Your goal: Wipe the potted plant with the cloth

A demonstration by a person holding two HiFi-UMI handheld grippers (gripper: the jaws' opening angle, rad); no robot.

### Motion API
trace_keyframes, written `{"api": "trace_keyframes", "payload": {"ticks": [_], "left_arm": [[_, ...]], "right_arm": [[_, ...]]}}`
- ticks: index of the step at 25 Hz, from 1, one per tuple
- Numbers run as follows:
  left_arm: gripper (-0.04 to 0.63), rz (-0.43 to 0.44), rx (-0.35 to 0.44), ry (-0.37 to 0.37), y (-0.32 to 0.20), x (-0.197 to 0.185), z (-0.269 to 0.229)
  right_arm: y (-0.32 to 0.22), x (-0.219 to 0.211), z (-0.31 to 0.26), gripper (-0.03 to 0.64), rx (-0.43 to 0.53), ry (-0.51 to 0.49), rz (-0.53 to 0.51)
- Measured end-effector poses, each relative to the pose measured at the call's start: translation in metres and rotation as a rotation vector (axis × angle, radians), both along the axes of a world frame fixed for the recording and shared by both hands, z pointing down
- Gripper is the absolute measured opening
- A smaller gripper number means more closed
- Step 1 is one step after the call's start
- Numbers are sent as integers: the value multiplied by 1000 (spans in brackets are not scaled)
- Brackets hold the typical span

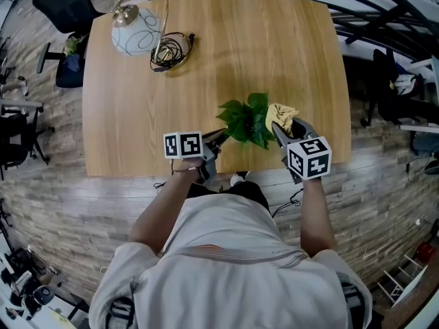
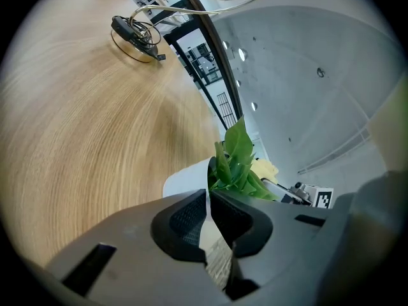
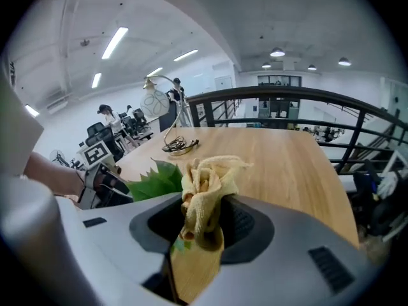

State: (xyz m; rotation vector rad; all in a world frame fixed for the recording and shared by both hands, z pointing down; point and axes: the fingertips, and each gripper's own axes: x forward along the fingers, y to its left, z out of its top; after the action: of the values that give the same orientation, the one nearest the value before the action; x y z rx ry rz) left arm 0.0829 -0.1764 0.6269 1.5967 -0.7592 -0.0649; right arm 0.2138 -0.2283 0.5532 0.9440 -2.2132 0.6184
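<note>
While a railing point(image 3: 287, 94) edges the open office, a wooden table point(image 1: 274, 60) carries a lamp point(image 1: 135, 29), a coiled cable point(image 1: 171, 50) and the potted plant point(image 1: 245, 120) near its front edge.
From above, leaves hide the pot point(image 2: 185, 180). The left gripper point(image 1: 221, 136) pinches its rim with narrow jaws, and the right gripper point(image 1: 278, 129) clamps the bunched yellow cloth point(image 1: 281, 113) against the foliage.

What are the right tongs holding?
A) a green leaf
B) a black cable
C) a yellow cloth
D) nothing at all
C: in the right gripper view the right tongs are pinched on the bunched yellow cloth, just beside the plant.
</note>
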Motion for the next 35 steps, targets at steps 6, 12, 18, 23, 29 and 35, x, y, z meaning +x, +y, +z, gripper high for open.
{"api": "trace_keyframes", "payload": {"ticks": [6,12,18,23,29,35], "left_arm": [[32,-3,-5,3,1,1,0],[32,-12,-4,-1,1,2,0],[32,-15,-3,-3,0,3,1],[32,-12,-2,-2,1,3,1],[32,-17,-10,4,1,4,1],[32,-27,-13,9,0,3,2]], "right_arm": [[6,10,-29,198,15,-122,58],[51,-42,-32,198,-110,-277,-61],[64,-22,11,198,-225,-212,-20],[50,22,15,198,-228,-195,90],[34,37,-13,198,-102,-146,108],[42,-41,-31,198,-9,-171,-49]]}}
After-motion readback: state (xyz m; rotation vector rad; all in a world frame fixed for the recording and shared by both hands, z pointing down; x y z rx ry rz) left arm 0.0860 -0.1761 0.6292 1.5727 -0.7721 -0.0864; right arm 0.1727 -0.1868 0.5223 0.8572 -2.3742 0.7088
